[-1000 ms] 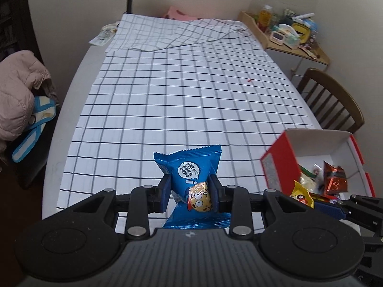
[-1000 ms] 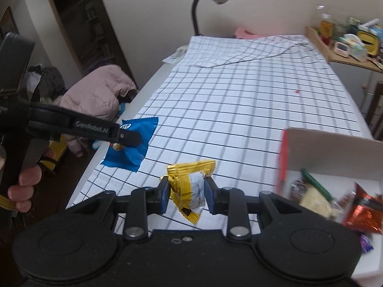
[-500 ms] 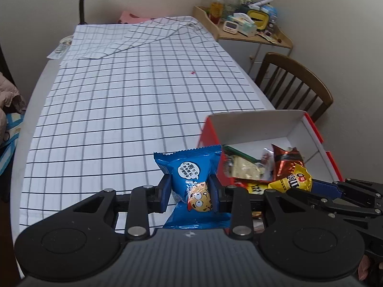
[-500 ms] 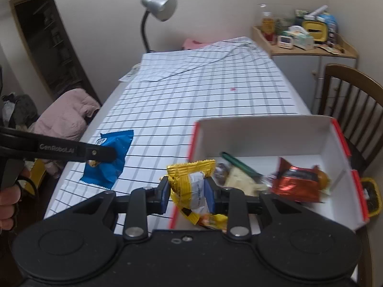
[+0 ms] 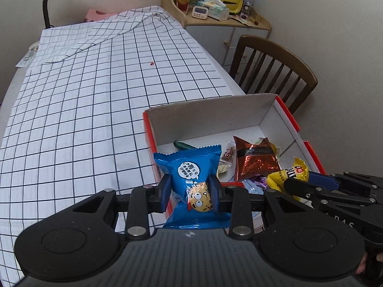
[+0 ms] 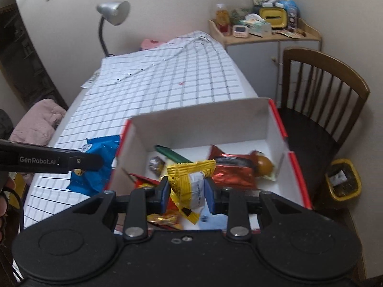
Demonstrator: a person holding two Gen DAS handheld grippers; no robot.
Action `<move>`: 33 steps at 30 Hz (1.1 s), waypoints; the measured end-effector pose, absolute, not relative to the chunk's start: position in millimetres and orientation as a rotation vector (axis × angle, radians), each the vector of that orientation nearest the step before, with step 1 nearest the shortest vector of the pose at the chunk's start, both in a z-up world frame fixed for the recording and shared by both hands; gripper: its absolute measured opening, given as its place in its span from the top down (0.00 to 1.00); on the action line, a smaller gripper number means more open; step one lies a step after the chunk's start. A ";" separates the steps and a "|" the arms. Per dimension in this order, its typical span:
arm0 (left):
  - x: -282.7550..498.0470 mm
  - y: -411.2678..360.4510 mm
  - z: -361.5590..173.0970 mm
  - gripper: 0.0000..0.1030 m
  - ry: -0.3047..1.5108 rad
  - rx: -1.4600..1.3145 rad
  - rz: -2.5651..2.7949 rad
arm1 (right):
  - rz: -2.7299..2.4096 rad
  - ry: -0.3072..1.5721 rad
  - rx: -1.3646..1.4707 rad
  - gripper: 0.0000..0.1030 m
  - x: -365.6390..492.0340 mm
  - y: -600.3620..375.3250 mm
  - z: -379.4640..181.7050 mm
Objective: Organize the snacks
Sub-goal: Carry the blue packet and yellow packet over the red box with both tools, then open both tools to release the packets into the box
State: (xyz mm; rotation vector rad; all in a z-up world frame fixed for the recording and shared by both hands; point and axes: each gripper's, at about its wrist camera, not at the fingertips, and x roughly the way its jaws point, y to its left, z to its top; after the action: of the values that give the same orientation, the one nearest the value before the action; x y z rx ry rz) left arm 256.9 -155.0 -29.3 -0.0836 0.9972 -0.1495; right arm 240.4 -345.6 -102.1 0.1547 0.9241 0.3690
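My left gripper (image 5: 190,190) is shut on a blue snack packet (image 5: 189,169) with a cartoon face, held over the left wall of the red-and-white box (image 5: 208,117). My right gripper (image 6: 188,190) is shut on a yellow snack packet (image 6: 189,179), hanging over the inside of the box (image 6: 203,122). In the right wrist view the left gripper (image 6: 95,161) comes in from the left with the blue packet (image 6: 100,153) just outside the box wall. In the left wrist view the right gripper (image 5: 308,181) and the yellow packet (image 5: 287,174) show at the right. Several snacks lie in the box, among them a red foil pack (image 5: 256,159).
The box stands on a table with a checked cloth (image 5: 95,91), near its right edge. A wooden chair (image 6: 323,91) stands right of the table, a yellow bin (image 6: 343,179) beside it. A desk lamp (image 6: 112,14) and a cluttered cabinet (image 6: 263,31) are at the far end.
Both grippers have swept to the right across the table with their packets. The box, at the right edge before, now lies right under them.
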 end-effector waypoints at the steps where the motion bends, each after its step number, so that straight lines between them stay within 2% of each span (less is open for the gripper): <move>1: 260.7 -158.2 -32.7 0.68 1.001 -0.084 -0.150 | 0.362 0.934 0.154 0.72 242.5 -348.1 -105.3; 18: 324.9 -186.2 -75.2 0.68 1.057 -0.017 -0.144 | 0.315 1.047 0.107 0.72 274.4 -346.8 -152.7; 33: 329.2 -182.5 -109.3 0.68 1.103 -0.028 -0.145 | 0.317 1.085 0.112 0.68 277.3 -347.8 -171.3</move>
State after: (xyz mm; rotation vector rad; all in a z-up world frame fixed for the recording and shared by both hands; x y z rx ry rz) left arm 329.2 -182.5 -109.3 -0.0278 1.1027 -0.1448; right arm 277.3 -347.8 -171.3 0.1122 1.0853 0.3172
